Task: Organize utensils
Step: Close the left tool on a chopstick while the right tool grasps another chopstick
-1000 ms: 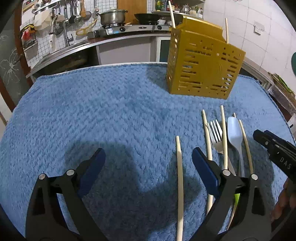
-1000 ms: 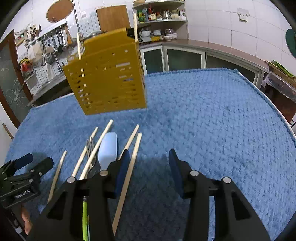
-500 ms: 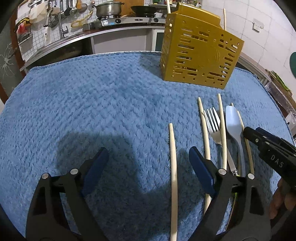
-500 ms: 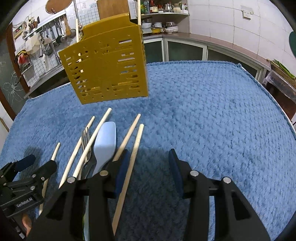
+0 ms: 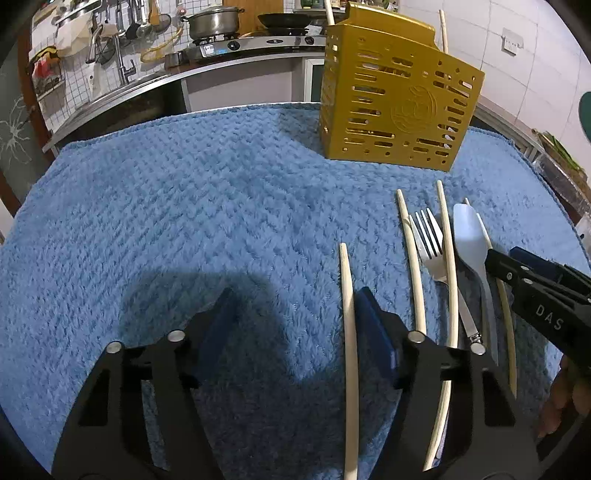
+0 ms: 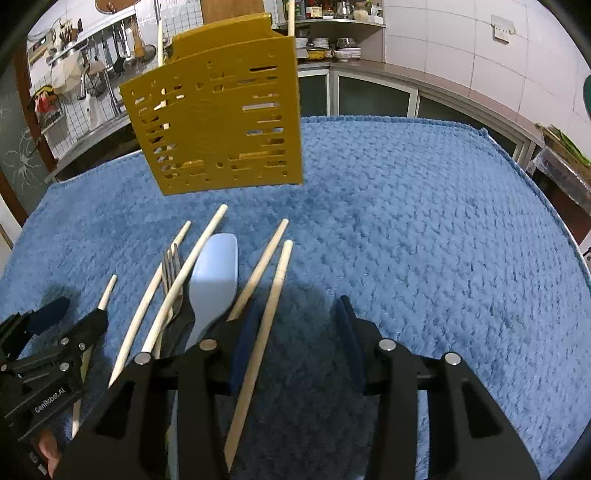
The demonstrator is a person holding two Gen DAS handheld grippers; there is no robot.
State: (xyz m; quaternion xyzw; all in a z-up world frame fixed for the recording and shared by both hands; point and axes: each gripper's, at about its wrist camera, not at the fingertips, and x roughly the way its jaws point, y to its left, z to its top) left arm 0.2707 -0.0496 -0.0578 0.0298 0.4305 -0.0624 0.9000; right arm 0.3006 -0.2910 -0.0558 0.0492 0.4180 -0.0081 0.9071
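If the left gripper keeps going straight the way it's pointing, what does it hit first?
Most likely the blue towel. The left gripper, jaws closing, points down at bare towel, with the leftmost chopstick against its right pad. Depth is unclear.

The spoon (image 6: 216,275) handle vanishes behind the right gripper (image 6: 295,339) at seven o'clock. Chopsticks (image 5: 441,26) standing in the yellow holder (image 5: 397,107) are cut off at twelve o'clock.

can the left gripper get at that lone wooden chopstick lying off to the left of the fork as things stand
Probably yes. The left gripper already straddles the lone pale wooden chopstick, which lies flat on the blue towel beside its right pad; the jaws are closing with nothing else between them. The metal fork lies outside.
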